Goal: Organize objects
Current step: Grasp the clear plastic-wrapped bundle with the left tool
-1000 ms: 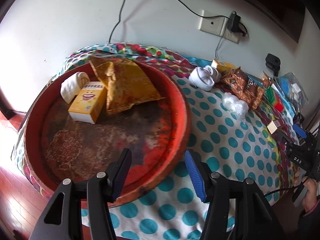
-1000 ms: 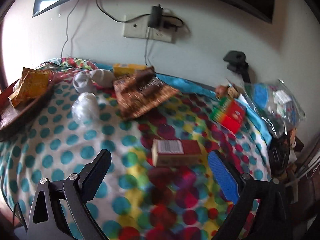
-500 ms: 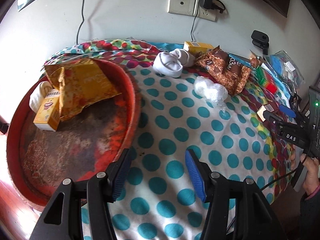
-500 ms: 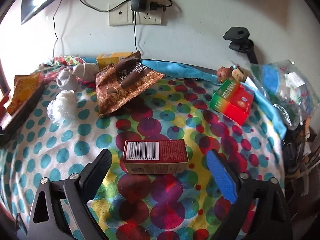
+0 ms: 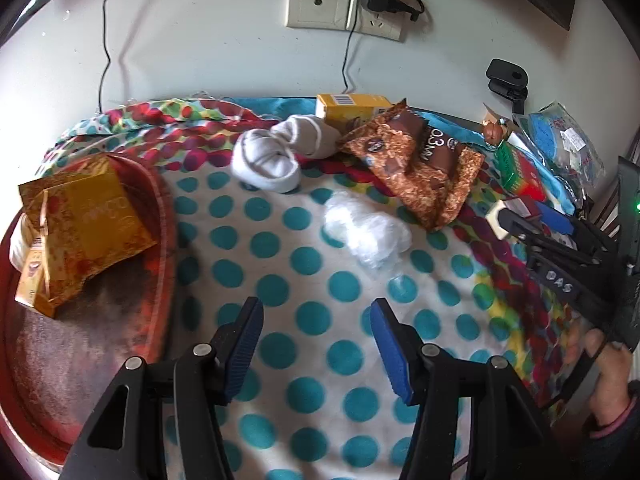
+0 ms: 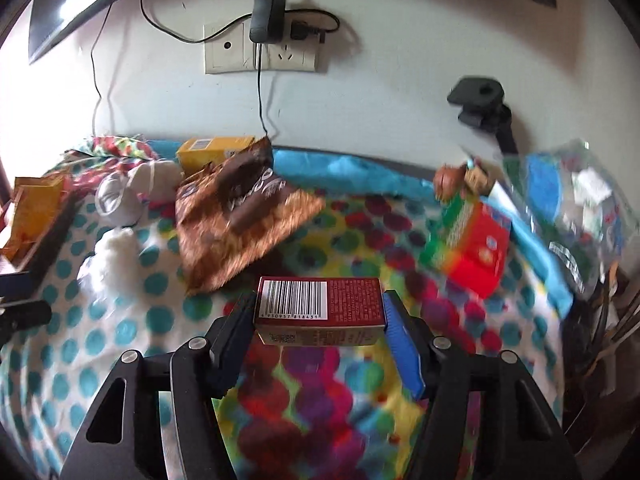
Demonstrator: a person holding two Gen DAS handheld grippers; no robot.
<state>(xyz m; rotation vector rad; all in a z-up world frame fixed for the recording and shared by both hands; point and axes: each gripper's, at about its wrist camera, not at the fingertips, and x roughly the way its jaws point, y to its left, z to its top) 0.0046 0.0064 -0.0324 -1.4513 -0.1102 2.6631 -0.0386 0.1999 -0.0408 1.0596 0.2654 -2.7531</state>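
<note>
My right gripper (image 6: 320, 310) is shut on a dark red box (image 6: 320, 306) with a barcode, holding it by its two ends just above the dotted cloth. My left gripper (image 5: 316, 314) is open and empty over the white, teal-dotted cloth, to the right of the red tray (image 5: 160, 216). The tray holds a gold packet (image 5: 86, 220) and a small yellow box (image 5: 34, 276). A white plastic wad (image 5: 366, 232), rolled white socks (image 5: 280, 152), a brown snack bag (image 5: 420, 160) and a yellow box (image 5: 352, 108) lie ahead of the left gripper.
A red-green box (image 6: 472, 246) and a clear bag of items (image 6: 576, 204) lie at the right. A black clamp (image 6: 484, 104) stands by the wall. A wall socket with a charger (image 6: 266, 40) and cable hangs above. The right gripper's body (image 5: 560, 256) shows at the left wrist view's right edge.
My right gripper has closed on the dark red box and holds it. My left gripper has swung right, away from the tray, toward the middle of the cloth.
</note>
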